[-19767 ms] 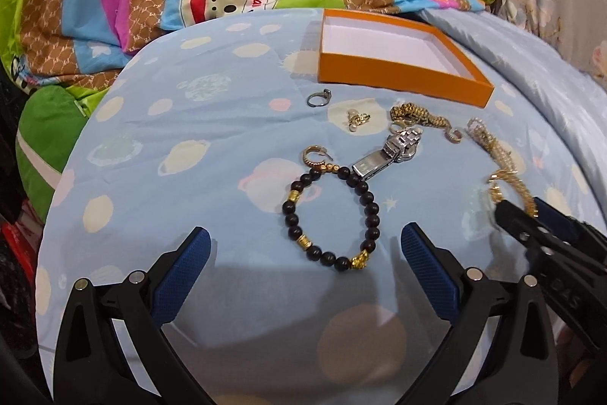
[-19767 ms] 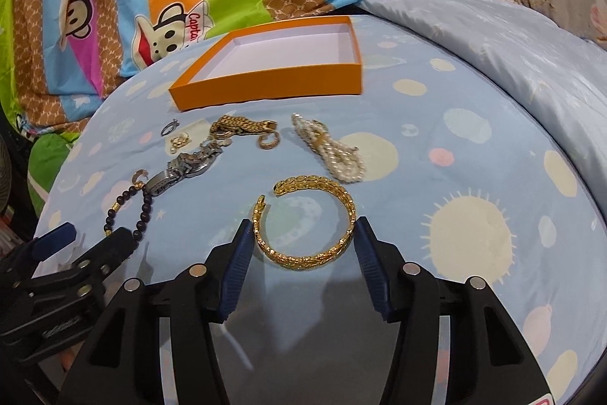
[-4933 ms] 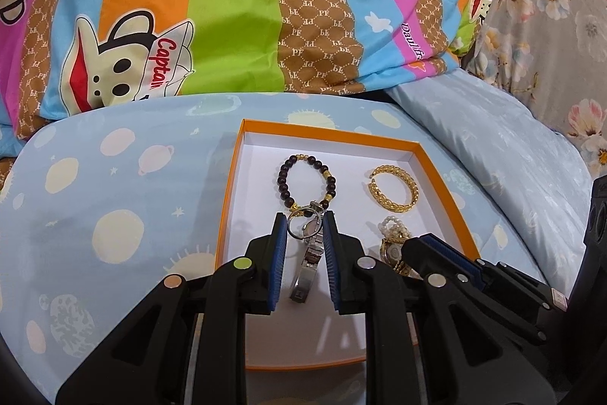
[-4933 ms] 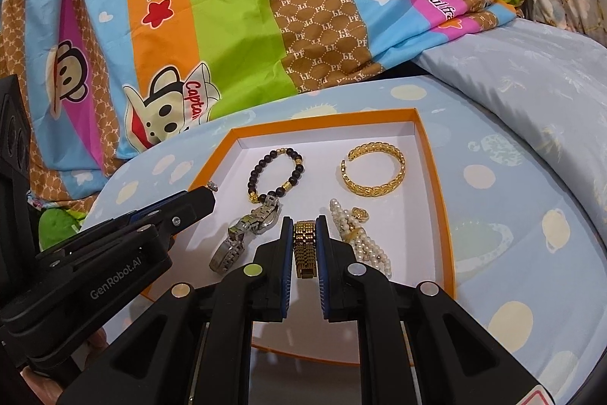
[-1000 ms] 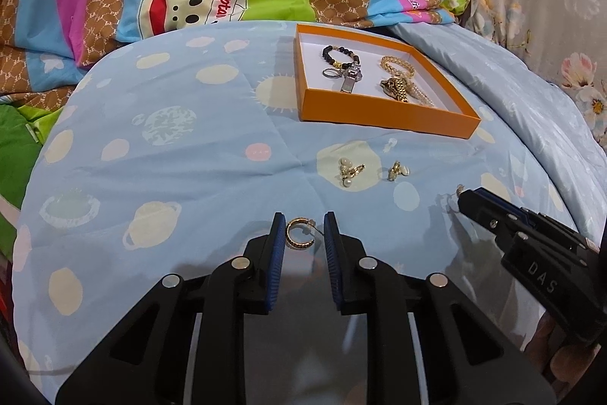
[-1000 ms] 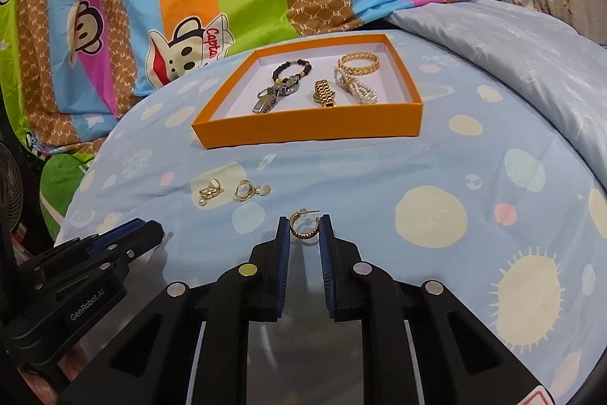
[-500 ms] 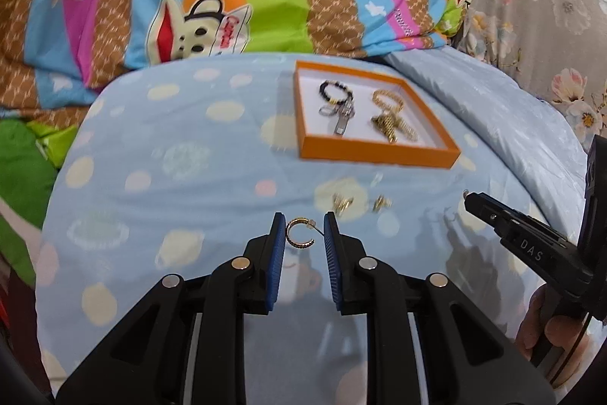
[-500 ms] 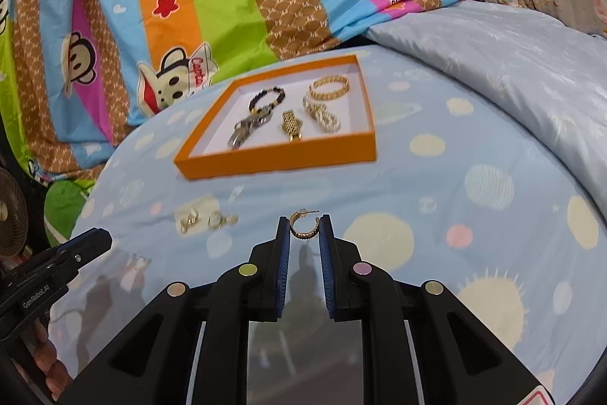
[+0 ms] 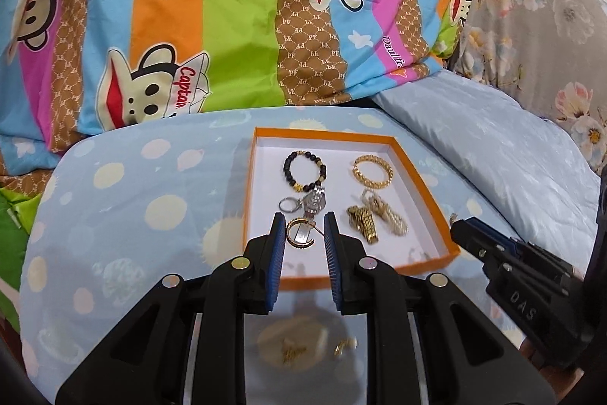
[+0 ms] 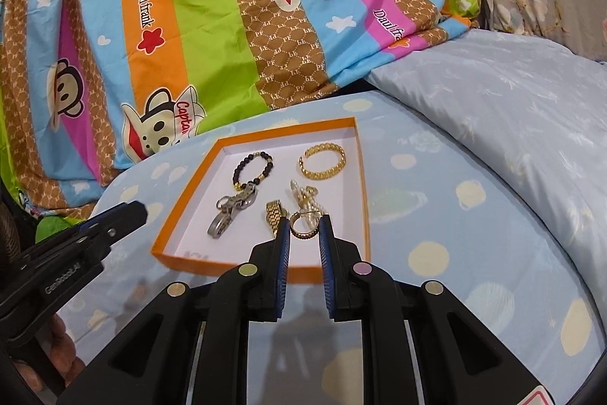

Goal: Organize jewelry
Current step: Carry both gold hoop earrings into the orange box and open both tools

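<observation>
My left gripper point(image 9: 302, 234) is shut on a gold hoop earring point(image 9: 299, 235), held above the near part of the orange box point(image 9: 425, 192). My right gripper point(image 10: 304, 228) is shut on a second gold hoop earring point(image 10: 303, 226), also above the box point(image 10: 178, 215). In the box lie a black bead bracelet point(image 9: 303, 167), a gold bangle point(image 9: 371, 170), a silver watch point(image 10: 231, 211), a silver ring point(image 9: 288, 204), a gold watch band point(image 9: 363, 221) and a pearl strand point(image 10: 303, 198). Two small gold earrings point(image 9: 292, 353) lie on the sheet under my left gripper.
The box sits on a light blue sheet point(image 9: 132, 215) with pale spots. A bright striped monkey-print quilt point(image 9: 227, 25) rises behind it. A pale blue pillow point(image 10: 512, 139) lies at the right. Each gripper shows at the other view's edge.
Both grippers have carried their hoop earrings forward from over the sheet to above the orange box. The box now fills the middle of both views.
</observation>
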{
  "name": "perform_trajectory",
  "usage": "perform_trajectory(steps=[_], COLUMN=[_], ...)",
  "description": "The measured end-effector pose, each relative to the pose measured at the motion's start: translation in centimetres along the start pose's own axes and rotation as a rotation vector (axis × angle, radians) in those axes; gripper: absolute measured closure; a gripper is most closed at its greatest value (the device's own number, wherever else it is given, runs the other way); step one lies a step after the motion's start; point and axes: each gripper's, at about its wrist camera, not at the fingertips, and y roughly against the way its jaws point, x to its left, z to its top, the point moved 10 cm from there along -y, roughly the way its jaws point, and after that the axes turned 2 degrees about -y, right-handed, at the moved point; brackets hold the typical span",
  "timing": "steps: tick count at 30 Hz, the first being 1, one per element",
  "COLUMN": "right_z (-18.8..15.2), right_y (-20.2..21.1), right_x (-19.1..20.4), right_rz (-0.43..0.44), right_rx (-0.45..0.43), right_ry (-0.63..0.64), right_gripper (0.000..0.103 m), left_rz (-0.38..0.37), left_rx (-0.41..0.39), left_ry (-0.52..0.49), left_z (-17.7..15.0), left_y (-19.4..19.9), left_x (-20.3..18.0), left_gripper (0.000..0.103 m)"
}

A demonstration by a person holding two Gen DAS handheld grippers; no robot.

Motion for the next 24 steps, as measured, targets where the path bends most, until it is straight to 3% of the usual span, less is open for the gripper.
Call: perform_trajectory(steps=[10,24], right_z=[-0.3,-0.9], right_y=[-4.5,-5.8], right_x=[0.5,0.4], right_rz=[-0.001,0.024], right_rx=[0.036,0.059], right_ry=[0.039,0.015], right_gripper=[0.088,0.088], left_rz=[0.029,0.045], left_rx=[0.017,0.035], left_ry=[0.01,0.019], left_z=[-0.5,-1.2], left_y=[-4.8,-6.4], left_x=[0.3,1.0], left_gripper=[0.083,0.083])
